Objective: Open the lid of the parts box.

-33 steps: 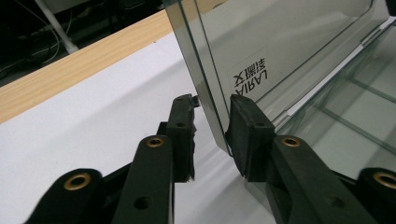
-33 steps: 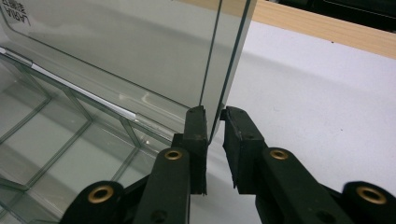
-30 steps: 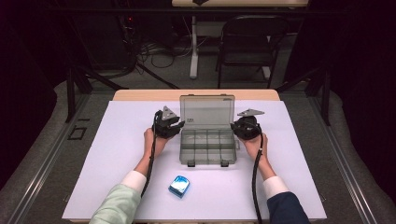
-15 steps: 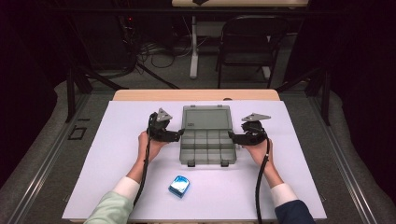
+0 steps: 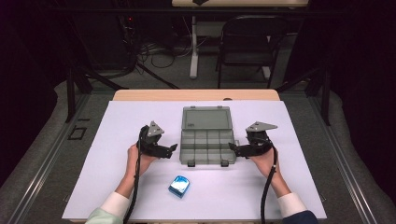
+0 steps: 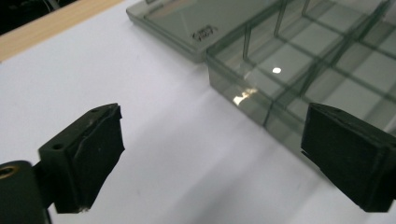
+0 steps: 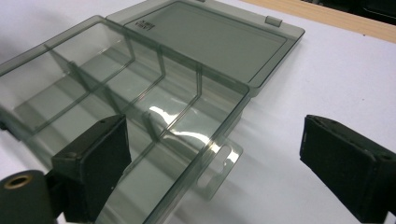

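The open compartment box [image 5: 207,140] is seen at the frame centre. It is flanked by the left gripper [image 5: 172,149] and the right gripper [image 5: 235,149]. Both jaws have just been opening wide, and nothing is held.

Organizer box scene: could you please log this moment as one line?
organizer box: lid open flat, compartments empty | left gripper: open, beside box | right gripper: open, beside box | blue packet: untouched
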Tool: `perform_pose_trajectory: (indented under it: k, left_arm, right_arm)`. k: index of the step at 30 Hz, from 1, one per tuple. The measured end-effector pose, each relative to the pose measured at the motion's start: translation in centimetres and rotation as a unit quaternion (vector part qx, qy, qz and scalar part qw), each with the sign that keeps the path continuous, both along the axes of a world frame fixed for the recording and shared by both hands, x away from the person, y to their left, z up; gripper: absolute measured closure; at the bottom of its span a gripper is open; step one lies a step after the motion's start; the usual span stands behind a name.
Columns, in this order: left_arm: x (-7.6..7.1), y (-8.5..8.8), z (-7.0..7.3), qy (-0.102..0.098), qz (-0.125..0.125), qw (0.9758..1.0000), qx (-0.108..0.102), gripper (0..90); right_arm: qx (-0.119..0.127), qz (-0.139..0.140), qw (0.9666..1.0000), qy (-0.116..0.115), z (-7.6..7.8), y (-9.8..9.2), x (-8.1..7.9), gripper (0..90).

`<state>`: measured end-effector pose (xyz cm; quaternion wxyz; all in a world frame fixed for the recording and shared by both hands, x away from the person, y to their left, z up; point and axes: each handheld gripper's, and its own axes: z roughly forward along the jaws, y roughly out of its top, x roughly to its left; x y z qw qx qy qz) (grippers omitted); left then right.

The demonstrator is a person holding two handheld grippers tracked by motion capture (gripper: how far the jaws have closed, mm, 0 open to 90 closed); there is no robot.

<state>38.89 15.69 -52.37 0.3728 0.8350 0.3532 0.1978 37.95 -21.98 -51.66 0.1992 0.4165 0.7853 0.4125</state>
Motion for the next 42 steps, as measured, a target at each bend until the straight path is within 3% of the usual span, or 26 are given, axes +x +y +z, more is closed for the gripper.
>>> perform_pose_trajectory:
  k: [12, 28, 33, 42]
  left_arm:
    - [-2.5, 0.9, -1.0, 0.009, 0.008, 0.9998, 0.014, 0.5]
    - [-5.6, 1.0, -1.1, -0.004, 0.005, 0.9996, 0.028, 0.1]
    - [-6.2, 1.5, -1.0, 0.000, 0.011, 0.9998, 0.017, 0.1]
    - [-7.5, 2.2, -0.9, -0.001, 0.016, 0.9997, 0.020, 0.3]
  right_arm:
    - [-0.012, 0.012, 0.9999, 0.001, -0.5, -0.5, -2.2, 2.0]
    - [-0.001, 0.004, 1.0000, 0.000, -0.9, -2.0, -5.5, 0.0]
    - [-0.003, 0.010, 0.9999, -0.003, -1.1, -2.1, -6.5, 0.0]
    - [-0.010, 0.010, 0.9999, -0.006, -1.2, -2.0, -7.9, 0.0]
